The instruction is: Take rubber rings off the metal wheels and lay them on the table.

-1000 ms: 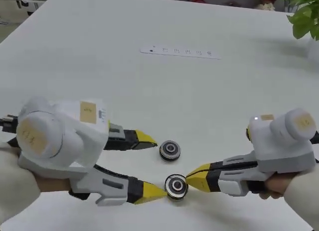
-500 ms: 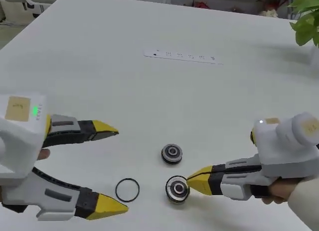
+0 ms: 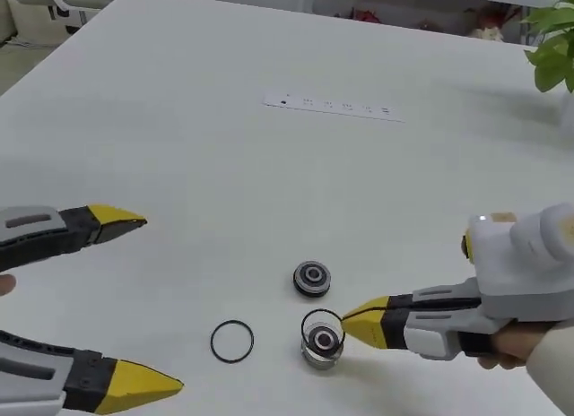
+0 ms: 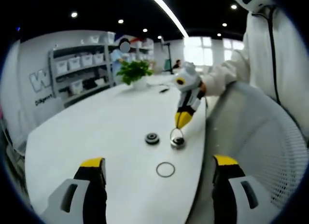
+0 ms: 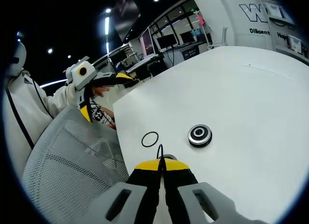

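1. Desk [image 3: 179, 120], white and broad, carries all the parts. The head view shows a power strip [image 3: 332, 107] lying flat on it, well beyond the wheels.
2. Mesh chair [image 5: 67, 156] stands against the desk's edge, seen in both gripper views.
3. Shelves [image 4: 79, 72] along the wall appear in the left gripper view, stacked with white bins [image 4: 62, 67]; what the bins hold cannot be told. A plant [image 4: 133, 70] stands at the desk's far end.
4. Left gripper [image 3: 161, 302] hovers at the left with its jaws spread wide and nothing between them.
5. Right gripper [image 5: 161, 162] has its jaws pressed together on the pinched ring [image 5: 160, 149], a thin black loop. The head view shows this loop standing up over the near wheel [image 3: 321, 341]; whether it is fully free of that wheel cannot be told.
6. Far wheel [image 3: 311, 278] lies flat just beyond the near wheel, apart from it and from both grippers.
7. Loose ring [image 3: 232, 341] lies flat on the desk, left of the near wheel and between it and the left gripper.
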A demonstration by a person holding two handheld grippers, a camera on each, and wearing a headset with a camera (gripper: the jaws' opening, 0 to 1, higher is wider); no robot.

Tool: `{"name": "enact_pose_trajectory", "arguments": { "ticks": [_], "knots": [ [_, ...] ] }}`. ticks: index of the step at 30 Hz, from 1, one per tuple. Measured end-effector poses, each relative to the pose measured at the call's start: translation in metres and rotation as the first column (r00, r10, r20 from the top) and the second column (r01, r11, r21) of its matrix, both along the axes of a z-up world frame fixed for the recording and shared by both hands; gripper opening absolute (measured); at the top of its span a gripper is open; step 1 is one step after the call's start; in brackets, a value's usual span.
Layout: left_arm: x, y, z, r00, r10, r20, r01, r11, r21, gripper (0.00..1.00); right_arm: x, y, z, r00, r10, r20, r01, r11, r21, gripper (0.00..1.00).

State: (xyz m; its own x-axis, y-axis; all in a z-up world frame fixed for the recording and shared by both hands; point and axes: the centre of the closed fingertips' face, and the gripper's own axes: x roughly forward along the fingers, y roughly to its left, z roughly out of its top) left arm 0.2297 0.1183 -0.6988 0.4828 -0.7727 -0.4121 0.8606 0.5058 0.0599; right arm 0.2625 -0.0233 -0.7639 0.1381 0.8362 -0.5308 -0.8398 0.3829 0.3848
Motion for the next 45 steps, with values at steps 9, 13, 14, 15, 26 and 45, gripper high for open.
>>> {"name": "enact_pose_trajectory", "arguments": {
  "ticks": [9, 13, 14, 15, 26, 45],
  "knots": [
    [-0.006, 0.004, -0.003, 1.000, 0.017, -0.023, -0.018, 1.000, -0.018, 1.00, 0.004, 0.000, 0.012, 1.000, -0.021, 0.004, 0.021, 0.999, 0.028, 0.00],
    [-0.009, 0.002, -0.008, 0.999, 0.017, -0.042, -0.018, 1.000, -0.025, 1.00, 0.004, 0.003, 0.015, 1.000, -0.020, 0.007, 0.020, 0.999, 0.035, 0.00],
    [-0.010, 0.001, -0.009, 0.999, 0.014, -0.047, -0.016, 1.000, -0.026, 1.00, 0.004, 0.004, 0.017, 1.000, -0.019, 0.010, 0.018, 0.999, 0.037, 0.00],
    [-0.011, 0.000, -0.011, 0.999, 0.012, -0.050, -0.013, 1.000, -0.026, 1.00, 0.004, 0.004, 0.018, 1.000, -0.018, 0.011, 0.018, 0.999, 0.039, 0.00],
    [-0.020, -0.005, -0.023, 0.996, 0.004, -0.090, -0.007, 0.999, -0.033, 1.00, 0.000, 0.017, 0.030, 1.000, 0.000, 0.010, -0.001, 0.998, 0.056, 0.00],
    [-0.021, -0.006, -0.026, 0.995, 0.009, -0.098, -0.013, 0.999, -0.036, 1.00, -0.005, 0.051, 0.052, 0.998, 0.059, 0.008, -0.059, 0.993, 0.103, 0.00]
  ]
}}
